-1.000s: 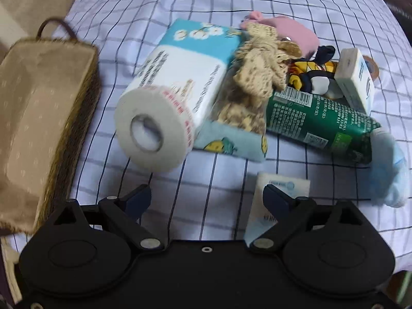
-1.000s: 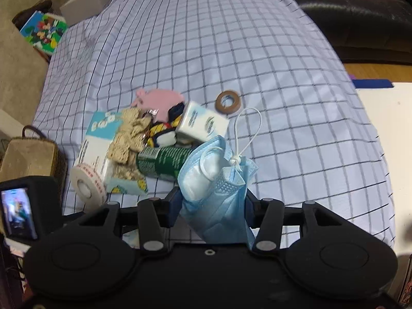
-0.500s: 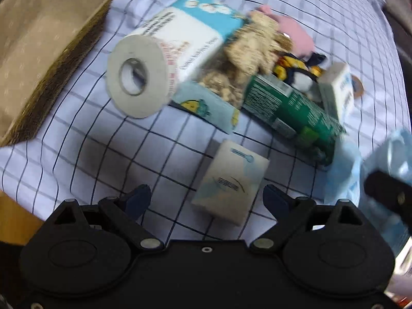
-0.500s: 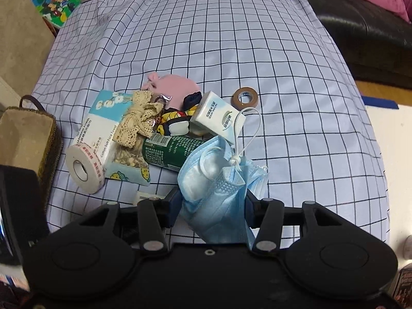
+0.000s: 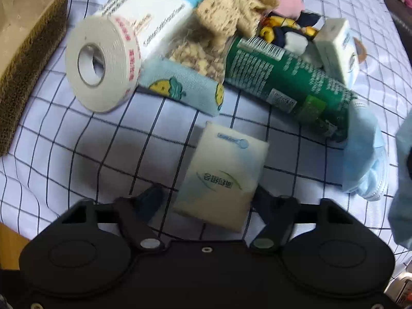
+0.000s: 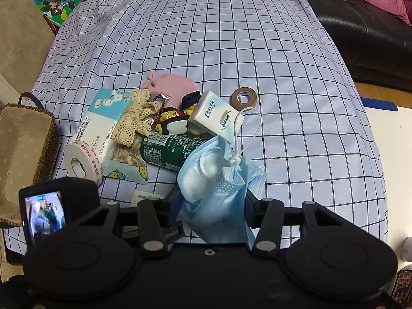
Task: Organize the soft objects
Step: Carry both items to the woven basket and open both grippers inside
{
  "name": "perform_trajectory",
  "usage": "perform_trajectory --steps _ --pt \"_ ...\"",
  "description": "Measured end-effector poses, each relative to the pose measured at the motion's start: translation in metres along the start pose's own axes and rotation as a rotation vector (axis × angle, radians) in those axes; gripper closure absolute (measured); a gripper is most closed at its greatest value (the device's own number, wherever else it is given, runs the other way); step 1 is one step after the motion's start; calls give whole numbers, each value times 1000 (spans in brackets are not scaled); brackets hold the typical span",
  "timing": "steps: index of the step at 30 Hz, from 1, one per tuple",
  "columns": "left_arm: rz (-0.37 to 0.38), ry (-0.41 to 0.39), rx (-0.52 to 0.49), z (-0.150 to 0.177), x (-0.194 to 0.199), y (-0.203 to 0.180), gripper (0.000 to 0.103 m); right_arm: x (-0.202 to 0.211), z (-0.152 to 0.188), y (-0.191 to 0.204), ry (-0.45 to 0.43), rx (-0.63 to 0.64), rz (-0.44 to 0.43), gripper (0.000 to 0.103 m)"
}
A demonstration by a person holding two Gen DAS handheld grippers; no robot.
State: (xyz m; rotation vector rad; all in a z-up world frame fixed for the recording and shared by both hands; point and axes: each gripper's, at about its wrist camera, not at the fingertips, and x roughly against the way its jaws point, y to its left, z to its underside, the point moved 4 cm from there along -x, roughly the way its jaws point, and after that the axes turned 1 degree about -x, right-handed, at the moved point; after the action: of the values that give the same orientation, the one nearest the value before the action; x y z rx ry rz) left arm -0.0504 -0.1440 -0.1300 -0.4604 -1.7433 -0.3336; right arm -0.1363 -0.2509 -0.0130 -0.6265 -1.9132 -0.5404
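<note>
Left wrist view, reading left to right: the lined wicker basket stands at the frame's left edge, empty as far as can be seen; next to it a roll of white tape, a pack of face towels with a lace bow and a fruit-print cloth against it, then a green can lying on its side, and a blue mask on the checked sheet. Compared with a second ago, the left gripper has dropped toward the sheet and its jaws have just been closing; they now stand narrow about the small tissue pack, which a second earlier lay ahead of the wide-spread fingers. The right-hand finger meets the pack's edge; the left-hand finger is blurred, and a sliver of sheet seems to show beside it, so a firm pinch is likely but not certain.

Right wrist view, left to right: the same basket, the heap of goods including a second tissue pack and a brown tape roll, and the right gripper clamped on a folded blue face mask, unchanged in grip across the second.

Judgement: with one soft item held by each gripper, the sorting step in hand is pickup of the tissue pack; carrying both to the basket would plausibly follow.
</note>
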Motion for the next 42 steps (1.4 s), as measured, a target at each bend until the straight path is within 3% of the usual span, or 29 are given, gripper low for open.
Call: perform_trajectory --steps 9,19,27,32,39,40,41,42 --pt "-41 -91 -27 -16 35 18 53 0 -4 -4 -6 -33 1 54" --pt "-69 -226 9 -34 113 74 52 -4 -8 18 2 -39 -11 54" --pt "-150 -290 119 -44 145 158 52 3 -17 103 -29 52 -142 54" --pt "-191 -295 206 -45 151 211 52 8 -25 167 -94 133 -231 54" --pt "-250 -271 270 -44 143 259 52 11 -33 254 -84 185 -447 53" --pt "-256 -265 277 -44 141 264 49 12 -33 268 -88 197 -474 52" --pt "-267 -263 279 -44 139 268 47 11 -33 278 -92 203 -500 43" --pt "-282 -263 279 -42 138 272 38 11 -32 286 -96 203 -527 37"
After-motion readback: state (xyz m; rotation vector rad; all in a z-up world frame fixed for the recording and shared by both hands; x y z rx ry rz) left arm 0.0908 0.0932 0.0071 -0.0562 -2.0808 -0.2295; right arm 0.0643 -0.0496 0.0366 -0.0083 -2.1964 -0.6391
